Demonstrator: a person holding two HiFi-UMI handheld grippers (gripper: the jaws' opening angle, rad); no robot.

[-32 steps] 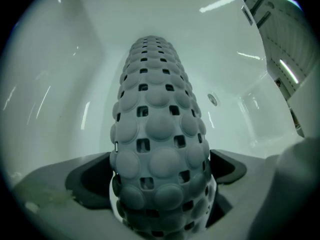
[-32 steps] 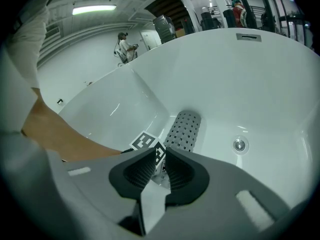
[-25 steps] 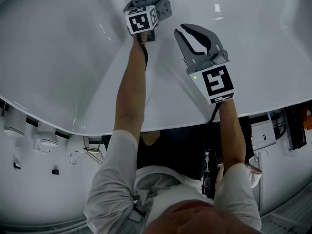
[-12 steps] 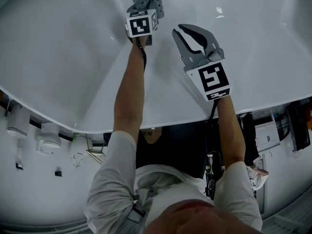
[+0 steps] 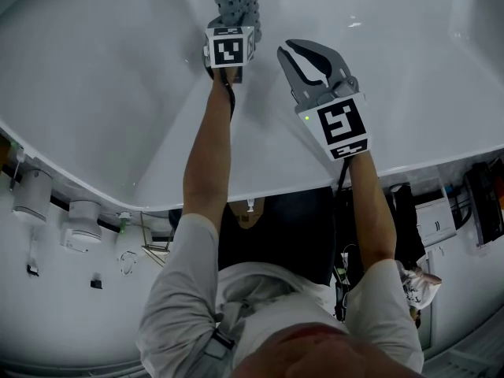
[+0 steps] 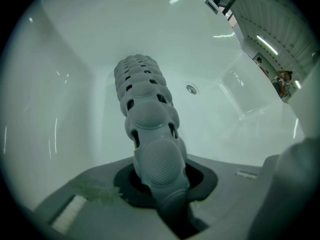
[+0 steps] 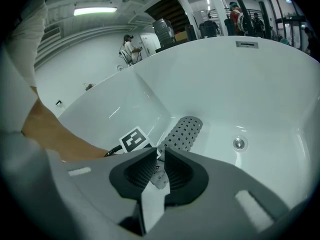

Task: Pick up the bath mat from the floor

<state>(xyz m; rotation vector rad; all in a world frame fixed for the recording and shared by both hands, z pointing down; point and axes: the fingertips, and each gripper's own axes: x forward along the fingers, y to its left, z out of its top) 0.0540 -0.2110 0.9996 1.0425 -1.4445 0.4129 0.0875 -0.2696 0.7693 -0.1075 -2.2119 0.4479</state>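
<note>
bathtub [image 5: 94,93]: white and glossy; both grippers reach down inside it.
tub contents: one grey bath mat [image 6: 147,119] full of holes, and a round metal drain [image 7: 239,143] set in the tub floor.
bath mat: curled lengthwise into a loose roll. its near end is raised in the left gripper and the rest runs away along the tub bottom toward the sloping end wall.
drain: off to one side of the mat's far end, not touching it.
left gripper [image 6: 162,181]: its jaws have just been closing and are now clamped on the mat's near end, which fills the gap between the dark pads.
right gripper [image 7: 159,153]: jaws drawn together to a thin slit with nothing in them. it hangs over the tub just beside the left gripper, clear of the mat.
</note>
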